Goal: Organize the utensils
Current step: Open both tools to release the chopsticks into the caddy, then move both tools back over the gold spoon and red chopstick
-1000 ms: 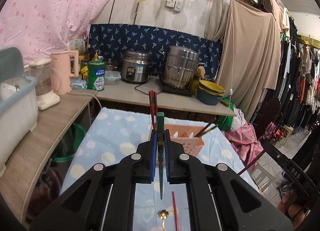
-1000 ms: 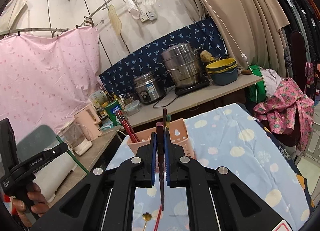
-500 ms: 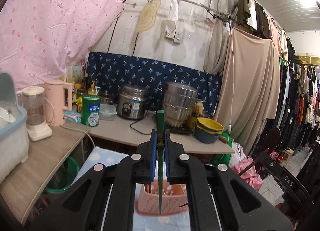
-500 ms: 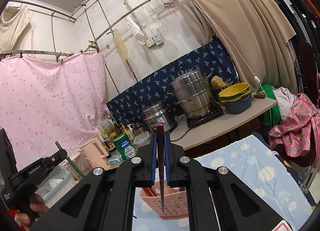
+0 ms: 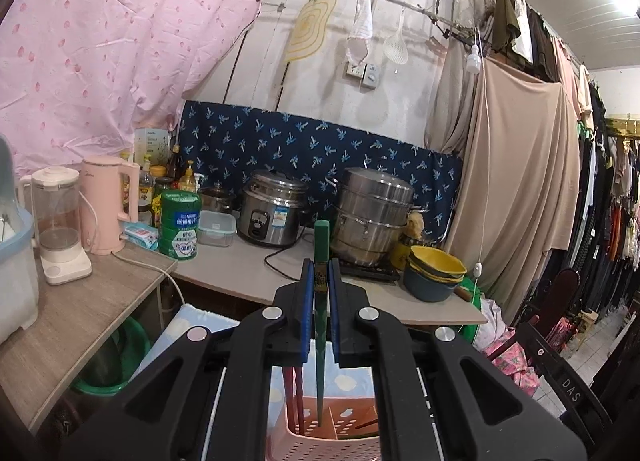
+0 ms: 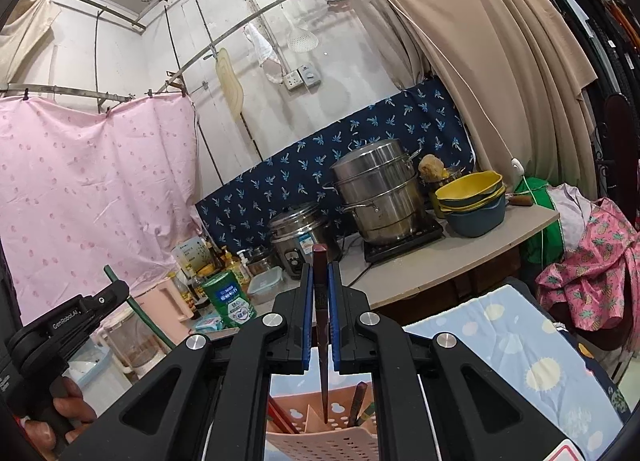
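Observation:
My left gripper point(image 5: 320, 281) is shut on a green chopstick point(image 5: 321, 301), held upright with its tip down over the pink perforated utensil basket point(image 5: 332, 441). Red chopsticks point(image 5: 292, 389) stand in the basket's left compartment. My right gripper point(image 6: 319, 285) is shut on a dark brown chopstick point(image 6: 321, 341), tip down over a divider of the same basket point(image 6: 320, 441). Red chopsticks point(image 6: 280, 417) and dark ones point(image 6: 358, 401) stand in it. The left gripper's body point(image 6: 64, 325) shows at the right wrist view's left edge.
The basket stands on a table with a blue spotted cloth point(image 6: 520, 341). Behind is a counter with a rice cooker point(image 5: 274, 217), steel steamer pot point(image 5: 372, 213), stacked bowls point(image 5: 434, 273), green tin point(image 5: 179, 225), pink kettle point(image 5: 106, 203) and blender point(image 5: 56, 221). Clothes hang at right.
Both grippers have risen and tilted up, then come over the basket. Each chopstick's tip now hangs above the basket's compartments; the cloth with the loose spoon and chopstick has left view.

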